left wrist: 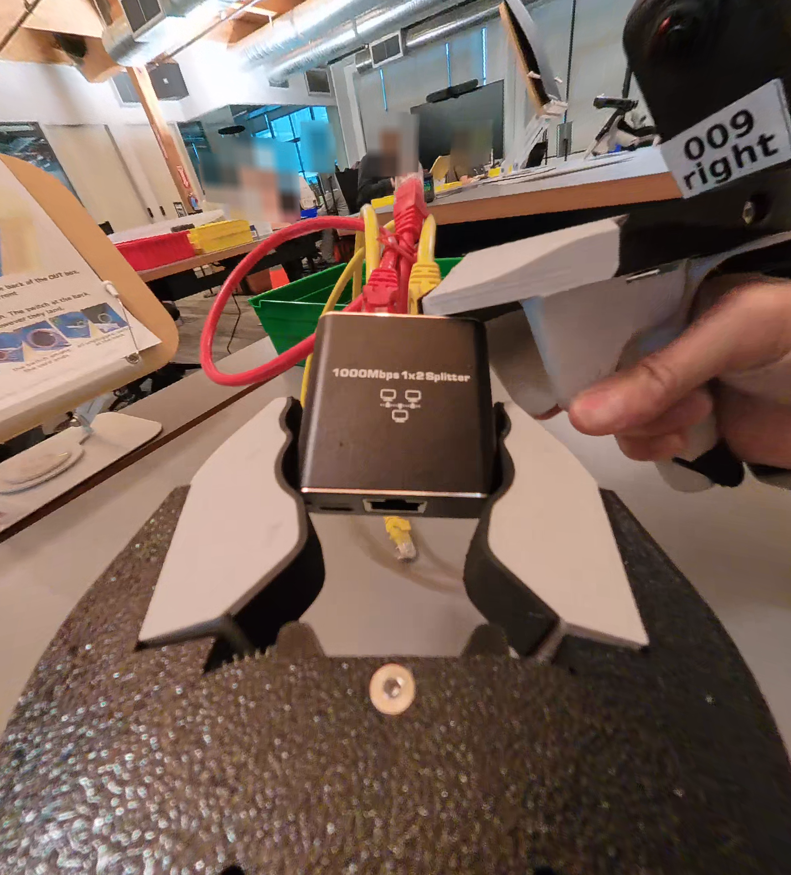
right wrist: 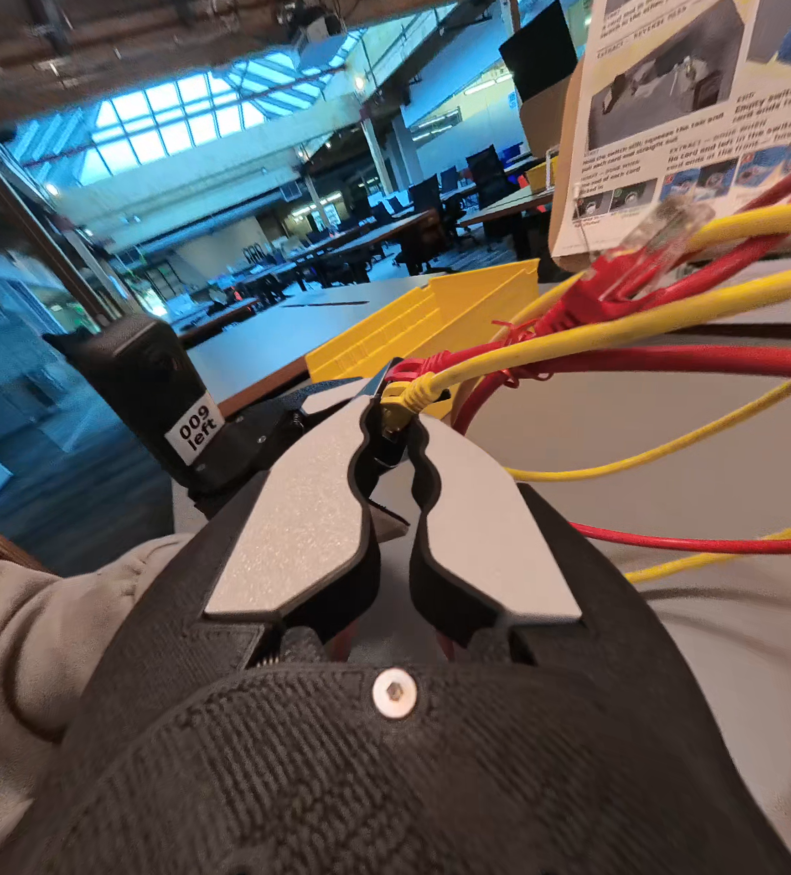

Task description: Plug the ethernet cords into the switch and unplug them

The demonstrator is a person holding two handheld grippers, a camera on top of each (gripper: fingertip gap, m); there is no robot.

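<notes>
Right now your left gripper (left wrist: 395,454) is clamped on the black switch (left wrist: 395,407), one finger pressed to each side, holding it above the grey table (left wrist: 739,592). Its near face shows an empty port; a loose yellow plug (left wrist: 400,535) lies on the table just beneath, partly hidden by the box.

At 12 o'clock from the switch, a red plug (left wrist: 381,289) and a yellow plug (left wrist: 424,279) sit at its far face, but that face is turned away from the left wrist view, so you cannot tell how deeply they are seated. Your right gripper (right wrist: 395,426) comes in from 2 o'clock, its fingertips closed on the yellow plug (right wrist: 405,400) at the switch's edge; the fingers cover the plug's clip.

Red and yellow cords (right wrist: 668,360) run off the right edge of the right wrist view, their far ends cut off. Another red plug (right wrist: 620,279) with a clear tip hangs blurred at 1 o'clock. A yellow bin (right wrist: 431,322) and a printed sheet (right wrist: 668,123) stand behind.
</notes>
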